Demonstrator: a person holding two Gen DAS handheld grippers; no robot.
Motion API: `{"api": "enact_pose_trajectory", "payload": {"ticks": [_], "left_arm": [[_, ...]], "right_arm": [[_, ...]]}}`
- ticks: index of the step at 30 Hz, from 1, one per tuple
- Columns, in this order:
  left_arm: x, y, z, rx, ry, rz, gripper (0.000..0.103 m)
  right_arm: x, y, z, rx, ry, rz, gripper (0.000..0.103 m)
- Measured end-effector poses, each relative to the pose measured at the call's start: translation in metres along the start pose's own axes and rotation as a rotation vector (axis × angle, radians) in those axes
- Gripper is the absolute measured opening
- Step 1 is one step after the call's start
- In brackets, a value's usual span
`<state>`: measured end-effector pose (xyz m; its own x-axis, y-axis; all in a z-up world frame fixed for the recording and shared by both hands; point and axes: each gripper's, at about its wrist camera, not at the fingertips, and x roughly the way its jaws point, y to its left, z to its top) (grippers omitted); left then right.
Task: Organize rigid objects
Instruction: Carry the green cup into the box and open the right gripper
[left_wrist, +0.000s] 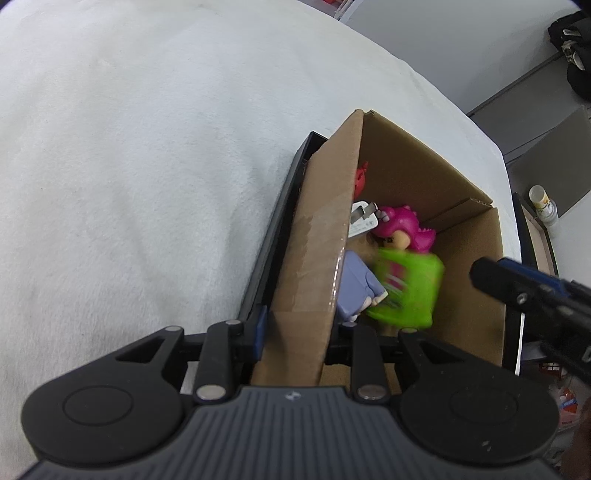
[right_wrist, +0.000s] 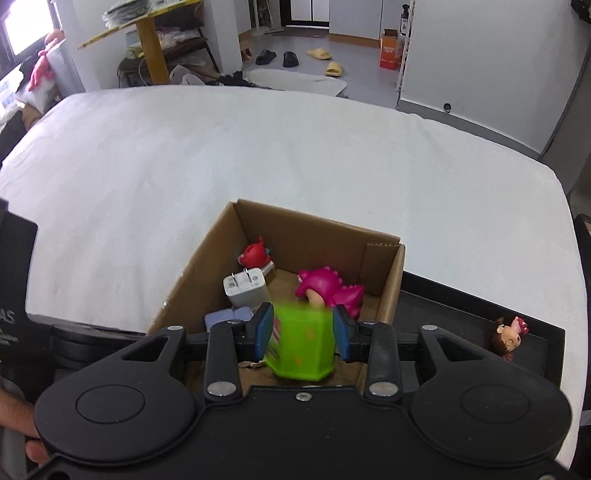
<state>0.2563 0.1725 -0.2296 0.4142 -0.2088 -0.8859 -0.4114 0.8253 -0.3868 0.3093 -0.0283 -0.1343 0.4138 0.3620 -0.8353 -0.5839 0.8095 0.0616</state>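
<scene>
An open cardboard box (right_wrist: 384, 284) (left_wrist: 476, 236) holds a pink dinosaur-hood figure (right_wrist: 325, 286) (left_wrist: 402, 230), a white plug charger (right_wrist: 245, 286) (left_wrist: 364, 221), a red toy (right_wrist: 253, 254) (left_wrist: 361, 177) and a pale blue block (right_wrist: 225, 315) (left_wrist: 356, 286). A green toy block (right_wrist: 301, 341) (left_wrist: 406, 291) is blurred between the pads of my right gripper (right_wrist: 303, 332), over the box; the pads stand just apart from its sides. My left gripper (left_wrist: 299, 332) straddles the box's left wall (left_wrist: 317, 240) with wide jaws and holds nothing.
The box stands in a black tray (right_wrist: 461, 314) on a white-covered table (right_wrist: 258, 147). A small brown-haired doll (right_wrist: 509, 338) lies in the tray at the right. The right gripper's finger (left_wrist: 517, 288) shows in the left wrist view. Room clutter lies beyond the table.
</scene>
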Motion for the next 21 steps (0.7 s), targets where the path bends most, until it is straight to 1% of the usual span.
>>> {"api": "enact_pose_trajectory", "payload": {"ticks": [6,10,15,21], "left_arm": [[0.0,-0.001,-0.001,-0.006,-0.002,0.002,0.026],[-0.001,0.0,-0.002,-0.008,-0.003,0.001,0.026],[-0.001,-0.002,-0.002,-0.011,-0.006,0.007,0.026],[-0.001,-0.004,-0.002,-0.011,-0.007,0.017,0.026]], "right_arm": [[-0.016,-0.007,0.004,0.02,-0.023,0.009,0.037],[-0.027,-0.018,0.001,0.043,-0.036,0.004,0.041],[-0.039,-0.042,-0.005,0.072,-0.049,-0.055,0.043],[-0.042,-0.075,-0.018,0.128,-0.054,-0.123,0.055]]}}
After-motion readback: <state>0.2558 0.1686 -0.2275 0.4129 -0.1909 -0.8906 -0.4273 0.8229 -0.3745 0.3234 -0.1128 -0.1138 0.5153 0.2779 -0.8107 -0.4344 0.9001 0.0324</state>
